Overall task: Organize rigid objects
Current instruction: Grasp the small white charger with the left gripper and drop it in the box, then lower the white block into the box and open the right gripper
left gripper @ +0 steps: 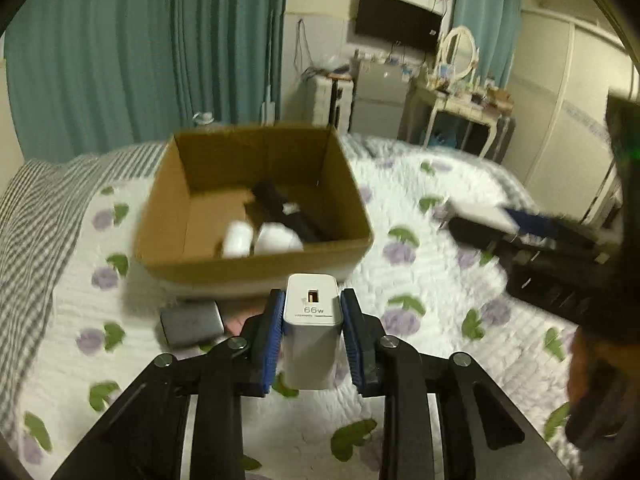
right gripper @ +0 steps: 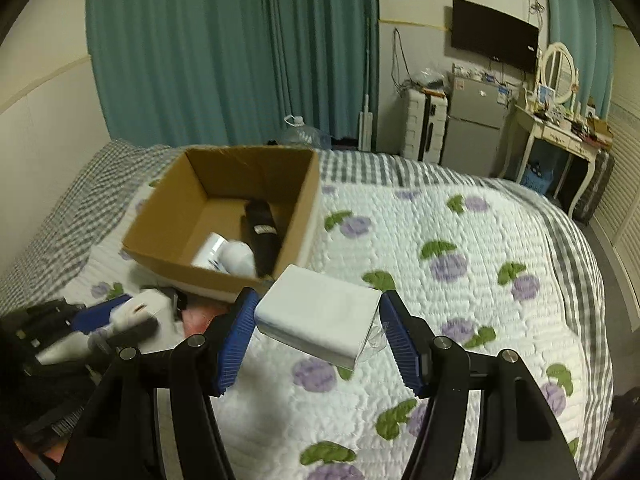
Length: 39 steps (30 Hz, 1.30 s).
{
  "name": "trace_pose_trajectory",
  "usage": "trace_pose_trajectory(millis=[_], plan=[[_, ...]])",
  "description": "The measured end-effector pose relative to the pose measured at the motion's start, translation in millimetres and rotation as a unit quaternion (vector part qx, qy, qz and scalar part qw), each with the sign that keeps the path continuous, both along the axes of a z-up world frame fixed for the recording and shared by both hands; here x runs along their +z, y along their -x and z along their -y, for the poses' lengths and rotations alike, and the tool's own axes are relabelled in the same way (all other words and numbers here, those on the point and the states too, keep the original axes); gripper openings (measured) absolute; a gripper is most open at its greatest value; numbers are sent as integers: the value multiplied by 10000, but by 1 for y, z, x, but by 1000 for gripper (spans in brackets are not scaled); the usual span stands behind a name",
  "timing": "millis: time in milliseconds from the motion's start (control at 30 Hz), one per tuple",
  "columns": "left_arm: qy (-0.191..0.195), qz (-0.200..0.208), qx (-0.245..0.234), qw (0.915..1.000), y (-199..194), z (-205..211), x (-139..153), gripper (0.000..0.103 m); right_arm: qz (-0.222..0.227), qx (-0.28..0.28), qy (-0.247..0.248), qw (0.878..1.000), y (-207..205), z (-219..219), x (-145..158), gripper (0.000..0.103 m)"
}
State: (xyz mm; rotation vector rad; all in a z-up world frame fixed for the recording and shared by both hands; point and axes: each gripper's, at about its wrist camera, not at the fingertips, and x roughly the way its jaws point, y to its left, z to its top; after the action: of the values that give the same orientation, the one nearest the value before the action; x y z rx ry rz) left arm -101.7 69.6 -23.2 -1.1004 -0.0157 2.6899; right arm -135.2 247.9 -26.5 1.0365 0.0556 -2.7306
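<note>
My left gripper is shut on a white 66W charger, held above the bed just in front of the open cardboard box. The box holds a black folded umbrella and white items. My right gripper is shut on a white tissue pack, held above the bed near the box's front right corner. The left gripper with the charger shows blurred at the left of the right wrist view. The right gripper shows at the right of the left wrist view.
A grey rectangular device lies on the flowered quilt in front of the box. Teal curtains, a suitcase, a small fridge and a dressing table stand beyond the bed.
</note>
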Motion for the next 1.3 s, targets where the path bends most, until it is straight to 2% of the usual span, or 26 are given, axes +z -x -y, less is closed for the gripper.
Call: trace_pose_trajectory(millis=[33,167,267,400,533,667,800,867,967,1000,1033,1167,1300], plan=[[-81,-49,-52,9999,4,3,6,28,-19,15,17,10000,2,2,2,63],[149,-316,-109,9993,19,7,23,28,-28,33,48,10000,12,7,3,63],[167,-477,-105,9987,34,13,35,28,5,55,135,9999,23,6,2,63],[309,-641,17,9975,71,22,40,28,-107,116,61,9999,43,10,8,63],[448,-498,119,9977,109,28,24,28,-214,212,68,9995,61,15,11,63],[650,-241,215,9974,148,31,-10,28,-216,297,69,9993,80,20,3,63],[719,-47,239,9971,164,33,-34,28,-109,348,94,9993,87,22,-10,63],[876,-47,192,9960,166,31,-42,28,-49,368,103,9993,89,22,-16,63],[1003,-103,169,9948,165,30,-44,36,-24,363,98,9993,89,25,-17,63],[954,-160,165,9952,162,31,-40,53,-30,359,97,9993,89,26,-16,63],[930,-229,186,9952,159,33,-36,64,-51,361,110,9993,89,27,-12,63],[1070,-493,341,9925,147,42,-15,64,-218,424,244,9986,92,37,7,63],[964,-691,579,9912,129,63,6,69,-358,631,285,9970,104,59,22,63]])
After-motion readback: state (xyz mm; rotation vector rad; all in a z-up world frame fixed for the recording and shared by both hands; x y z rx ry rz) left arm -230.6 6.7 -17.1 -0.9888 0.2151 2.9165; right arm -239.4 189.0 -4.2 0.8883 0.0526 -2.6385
